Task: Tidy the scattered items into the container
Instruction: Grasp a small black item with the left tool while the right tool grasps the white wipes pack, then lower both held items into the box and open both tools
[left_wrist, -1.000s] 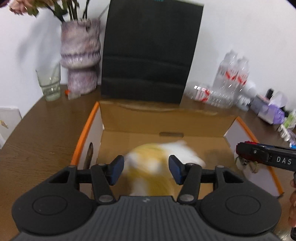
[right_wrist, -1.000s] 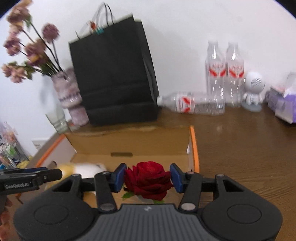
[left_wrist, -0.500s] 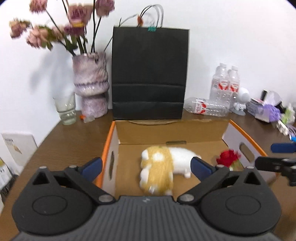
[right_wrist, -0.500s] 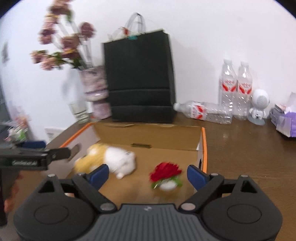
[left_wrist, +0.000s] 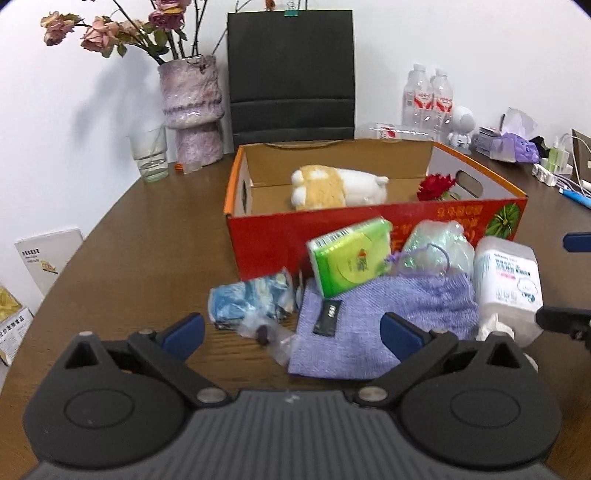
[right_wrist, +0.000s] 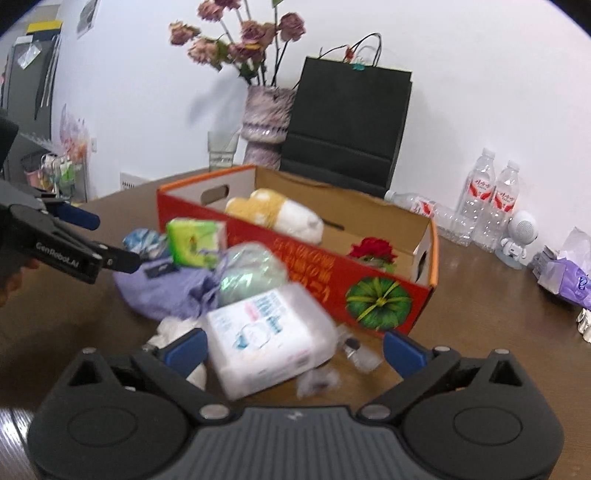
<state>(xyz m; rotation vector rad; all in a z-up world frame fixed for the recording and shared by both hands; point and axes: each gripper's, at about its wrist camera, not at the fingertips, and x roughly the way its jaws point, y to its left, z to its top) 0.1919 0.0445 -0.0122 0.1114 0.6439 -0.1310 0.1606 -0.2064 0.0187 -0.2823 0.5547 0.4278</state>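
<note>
Box (left_wrist: 373, 225) on brown table (left_wrist: 147, 236)

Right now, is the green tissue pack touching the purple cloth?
Touching. The left wrist view shows the green tissue pack propped with its lower edge resting on the purple cloth, no gap visible.

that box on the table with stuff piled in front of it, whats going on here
A person with a gripper in each hand is tidying loose items into the cardboard box. A plush toy and a red rose already lie inside. Outside, against its front wall, sit a green tissue pack, a purple cloth, a blue packet and a white wipes pack. The left gripper and right gripper are both open and empty, hovering over the pile.
</note>
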